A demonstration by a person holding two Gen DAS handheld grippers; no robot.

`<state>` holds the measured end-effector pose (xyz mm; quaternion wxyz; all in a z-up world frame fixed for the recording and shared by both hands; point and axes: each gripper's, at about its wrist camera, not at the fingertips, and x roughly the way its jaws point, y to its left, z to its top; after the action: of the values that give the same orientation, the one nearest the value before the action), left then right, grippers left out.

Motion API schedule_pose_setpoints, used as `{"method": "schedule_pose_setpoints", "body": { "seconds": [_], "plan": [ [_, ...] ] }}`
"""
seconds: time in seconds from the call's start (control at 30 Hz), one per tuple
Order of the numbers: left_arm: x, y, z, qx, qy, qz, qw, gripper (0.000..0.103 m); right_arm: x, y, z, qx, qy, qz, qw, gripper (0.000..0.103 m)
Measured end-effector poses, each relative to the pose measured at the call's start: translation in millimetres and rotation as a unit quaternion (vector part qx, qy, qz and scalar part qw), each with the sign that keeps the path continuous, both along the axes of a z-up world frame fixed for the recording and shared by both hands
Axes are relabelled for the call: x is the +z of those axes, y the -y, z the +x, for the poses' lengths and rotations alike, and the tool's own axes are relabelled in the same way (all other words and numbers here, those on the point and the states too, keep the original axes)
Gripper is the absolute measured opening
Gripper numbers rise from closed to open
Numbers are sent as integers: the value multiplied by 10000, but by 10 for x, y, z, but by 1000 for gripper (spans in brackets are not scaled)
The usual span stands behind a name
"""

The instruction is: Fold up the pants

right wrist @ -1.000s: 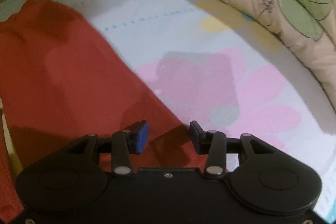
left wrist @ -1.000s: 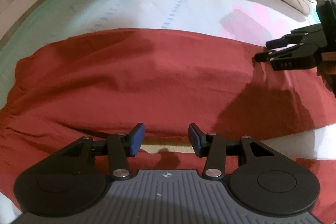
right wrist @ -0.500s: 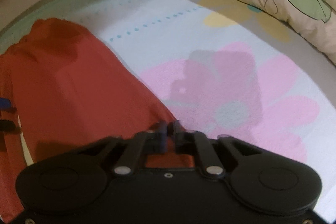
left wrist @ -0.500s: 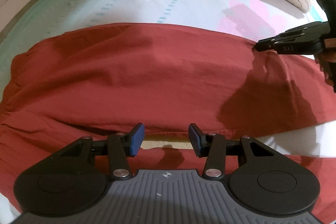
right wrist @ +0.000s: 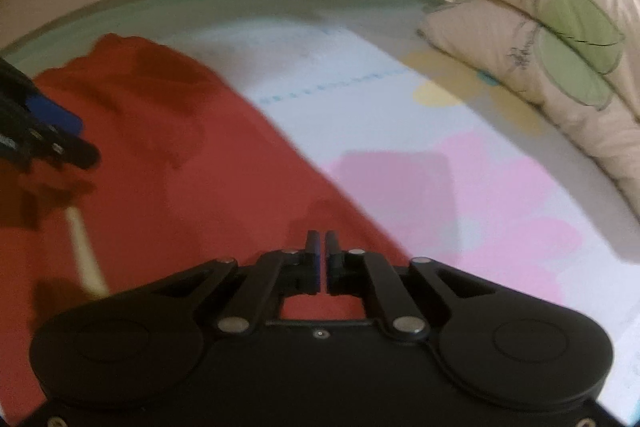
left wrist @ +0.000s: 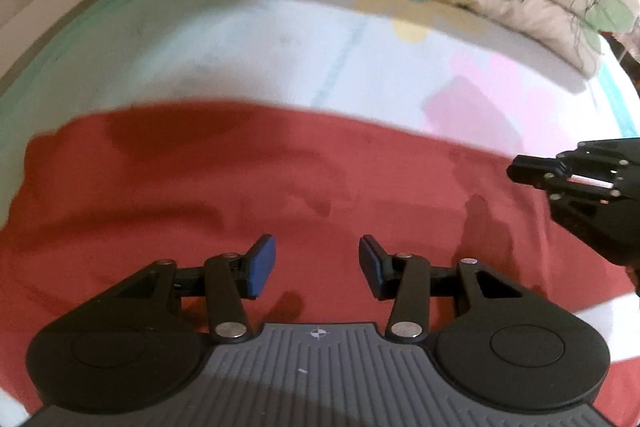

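Now the right gripper, whose fingers stood apart a second ago and then clamped near the pants' edge, is easing its fingers a little wider again; they are standing nearly together, and I cannot tell whether any red cloth is pinched between them. The left gripper is keeping its fingers released and empty above the red pants, which are lying spread across the bed. By my judgement, the fold is only starting.
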<state>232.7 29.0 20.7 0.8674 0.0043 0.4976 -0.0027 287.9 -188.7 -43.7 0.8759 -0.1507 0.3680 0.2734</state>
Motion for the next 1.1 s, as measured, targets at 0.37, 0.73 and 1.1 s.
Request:
{"method": "schedule_pose_setpoints", "body": {
  "seconds": [0.37, 0.73, 1.1],
  "plan": [
    [-175, -70, 307, 136, -81, -65, 9999, 45, -371, 193, 580, 129, -950, 21, 9954, 63],
    [-186, 16, 380, 73, -46, -182, 9998, 45, -226, 181, 275, 234, -958, 499, 9939, 10],
    [-84, 92, 727, 99, -114, -801, 9967, 45, -173, -188, -805, 206, 235, 187, 9993, 10]
  ]
}}
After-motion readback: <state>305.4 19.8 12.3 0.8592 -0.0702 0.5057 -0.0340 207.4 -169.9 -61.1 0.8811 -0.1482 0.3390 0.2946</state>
